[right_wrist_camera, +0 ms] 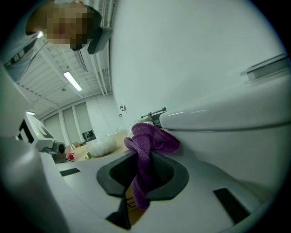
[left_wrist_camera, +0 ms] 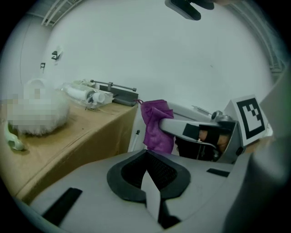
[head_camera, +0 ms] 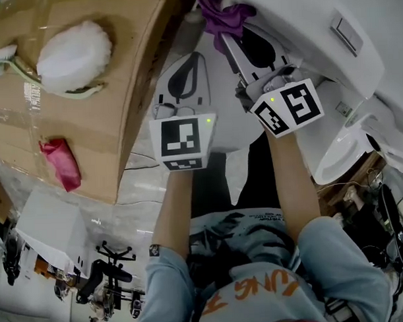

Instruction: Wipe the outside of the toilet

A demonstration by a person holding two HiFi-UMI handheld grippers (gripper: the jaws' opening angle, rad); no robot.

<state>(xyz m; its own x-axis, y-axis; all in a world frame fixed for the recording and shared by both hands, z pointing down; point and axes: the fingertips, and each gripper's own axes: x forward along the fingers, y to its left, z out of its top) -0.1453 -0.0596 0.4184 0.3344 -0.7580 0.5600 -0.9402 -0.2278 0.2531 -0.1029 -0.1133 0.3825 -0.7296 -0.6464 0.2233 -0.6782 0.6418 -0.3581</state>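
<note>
The white toilet [head_camera: 316, 54] fills the upper right of the head view, its cistern with a flush button [head_camera: 347, 33] on top. My right gripper [head_camera: 233, 32] is shut on a purple cloth [head_camera: 223, 14], which is bunched against the toilet's white outer wall [right_wrist_camera: 227, 123]. In the right gripper view the cloth [right_wrist_camera: 148, 145] hangs down between the jaws of the right gripper [right_wrist_camera: 143, 175]. My left gripper [head_camera: 185, 70] hovers just left of it, shut with nothing held. The left gripper view shows the left gripper [left_wrist_camera: 148, 175], the cloth [left_wrist_camera: 157, 125] and the right gripper [left_wrist_camera: 200, 132] side by side.
A big cardboard box [head_camera: 101, 127] stands close on the left, with a white fluffy duster [head_camera: 72, 56] and a red rag [head_camera: 59, 162] on it. Bottles and a metal tool [left_wrist_camera: 95, 94] lie at its far end. The toilet bowl rim [head_camera: 340, 149] is on the right.
</note>
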